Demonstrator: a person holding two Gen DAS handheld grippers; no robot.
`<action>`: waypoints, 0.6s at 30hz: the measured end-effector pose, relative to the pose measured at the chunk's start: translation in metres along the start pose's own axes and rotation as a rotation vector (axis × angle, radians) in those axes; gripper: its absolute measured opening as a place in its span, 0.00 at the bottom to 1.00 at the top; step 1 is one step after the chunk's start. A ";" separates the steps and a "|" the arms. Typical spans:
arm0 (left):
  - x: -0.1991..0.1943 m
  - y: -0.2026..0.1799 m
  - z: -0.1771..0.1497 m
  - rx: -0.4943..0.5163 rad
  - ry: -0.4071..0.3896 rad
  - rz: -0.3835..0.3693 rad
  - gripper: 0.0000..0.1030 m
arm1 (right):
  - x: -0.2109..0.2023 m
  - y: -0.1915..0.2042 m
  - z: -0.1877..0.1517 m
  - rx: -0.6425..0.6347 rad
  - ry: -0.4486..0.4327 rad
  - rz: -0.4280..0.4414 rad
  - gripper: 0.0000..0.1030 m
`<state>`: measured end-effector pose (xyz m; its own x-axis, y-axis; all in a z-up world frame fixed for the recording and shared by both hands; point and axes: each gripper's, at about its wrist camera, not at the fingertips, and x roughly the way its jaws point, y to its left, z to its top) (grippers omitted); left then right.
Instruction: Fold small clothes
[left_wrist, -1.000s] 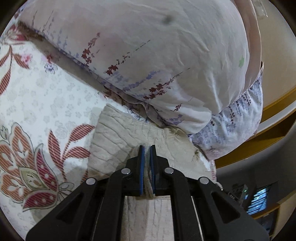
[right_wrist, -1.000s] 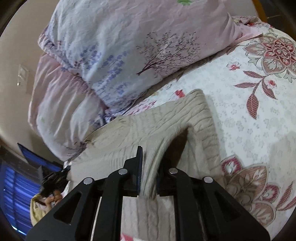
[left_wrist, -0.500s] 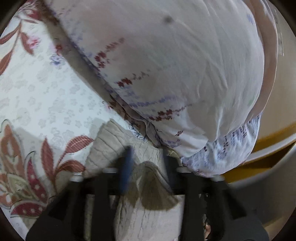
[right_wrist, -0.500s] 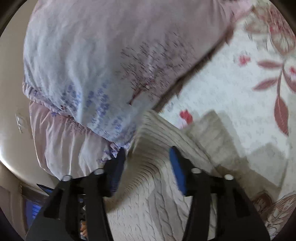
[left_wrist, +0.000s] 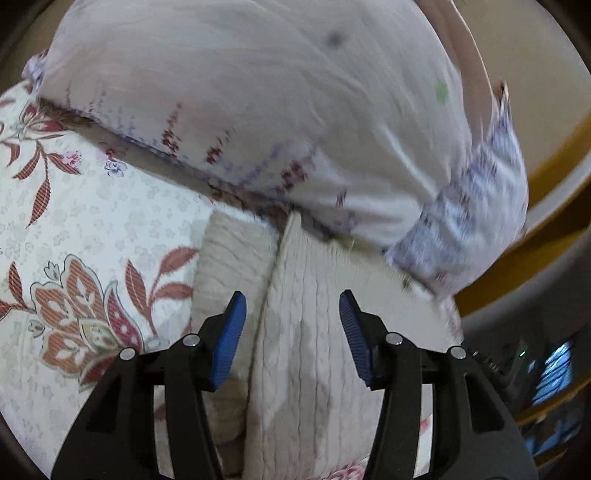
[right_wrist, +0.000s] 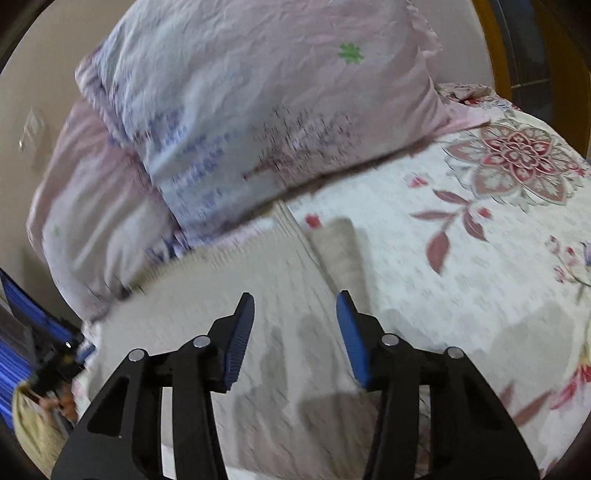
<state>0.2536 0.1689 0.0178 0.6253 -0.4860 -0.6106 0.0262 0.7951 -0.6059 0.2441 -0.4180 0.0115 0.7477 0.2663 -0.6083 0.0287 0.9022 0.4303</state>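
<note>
A beige cable-knit sweater (left_wrist: 314, 266) lies flat on the flowered bedspread (left_wrist: 92, 221), folded, its far edge against a pillow. My left gripper (left_wrist: 291, 295) hovers just above it, jaws apart and opening, with nothing between the blue pads (left_wrist: 229, 332). In the right wrist view the same sweater (right_wrist: 221, 295) spreads out below my right gripper (right_wrist: 295, 295). Its jaws stand apart and are closing, and no cloth is between its pads (right_wrist: 351, 332). A folded edge of the sweater runs away from each gripper toward the pillow.
A big pale flowered pillow (left_wrist: 258, 110) rests on the bed right behind the sweater, seen too as the pillow (right_wrist: 258, 110) over a pink one (right_wrist: 92, 206). Bedspread (right_wrist: 461, 277) stretches to the right. A wooden bed frame (left_wrist: 517, 258) and lit screen (left_wrist: 554, 373) are at the edge.
Both grippers were shut on pinched folds of the sweater; they let go, opened and rose a little. The sweater now lies flat beneath them.
</note>
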 end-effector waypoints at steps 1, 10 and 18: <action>0.004 -0.003 -0.003 0.014 0.014 0.017 0.50 | -0.001 -0.002 -0.004 -0.012 0.005 -0.010 0.46; 0.023 -0.006 -0.018 0.070 0.079 0.102 0.07 | 0.006 0.007 -0.023 -0.154 0.042 -0.135 0.13; -0.004 -0.005 -0.009 0.091 0.065 0.066 0.06 | -0.022 0.016 -0.026 -0.133 0.024 -0.099 0.09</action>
<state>0.2440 0.1637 0.0195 0.5761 -0.4520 -0.6811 0.0596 0.8542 -0.5165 0.2109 -0.3999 0.0141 0.7295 0.1809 -0.6596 0.0116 0.9610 0.2764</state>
